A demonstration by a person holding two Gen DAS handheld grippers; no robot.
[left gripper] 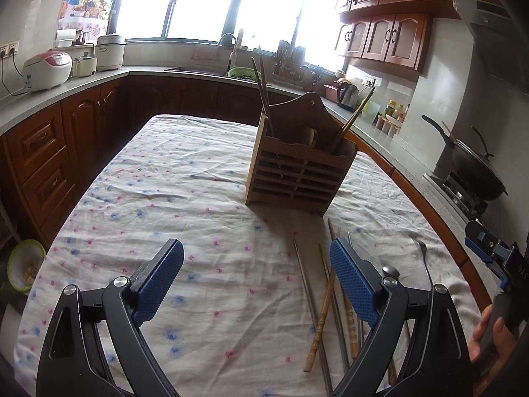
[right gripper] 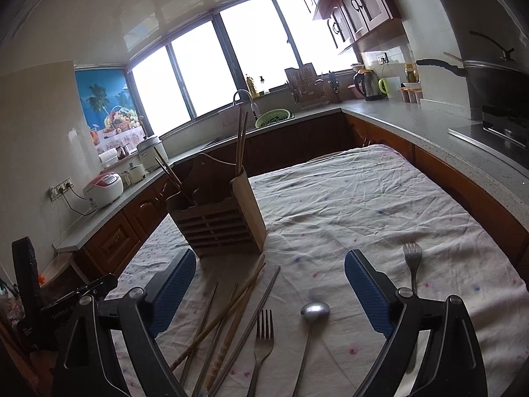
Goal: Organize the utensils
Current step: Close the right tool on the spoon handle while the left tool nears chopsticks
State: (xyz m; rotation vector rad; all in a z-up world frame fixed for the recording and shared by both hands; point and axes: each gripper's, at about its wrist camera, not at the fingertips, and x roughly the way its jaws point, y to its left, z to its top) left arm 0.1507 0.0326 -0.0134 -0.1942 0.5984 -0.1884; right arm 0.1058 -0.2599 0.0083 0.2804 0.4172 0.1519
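Lowering both wide, empty claws, left claw (left gripper: pixel 256 273) and right claw (right gripper: pixel 269 286), I'd pinch one of the chopsticks (right gripper: pixel 231 311) on the near desk (right gripper: pixel 363 198) before the wooden holder (right gripper: pixel 221 221).

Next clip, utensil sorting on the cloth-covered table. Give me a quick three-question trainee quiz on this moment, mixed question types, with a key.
1. True or false: the wooden holder already has chopsticks standing in it.
2. Multiple choice: in the right wrist view, what lies between the open right tongs? A) only chopsticks B) a fork, a spoon and loose chopsticks C) nothing
3. Short answer: is either pair of tongs gripping a utensil?

Key
1. True: several sticks rise from its compartments.
2. B. A second fork lies outside the right finger.
3. No. The left tongs and the right tongs are both open and grip nothing.
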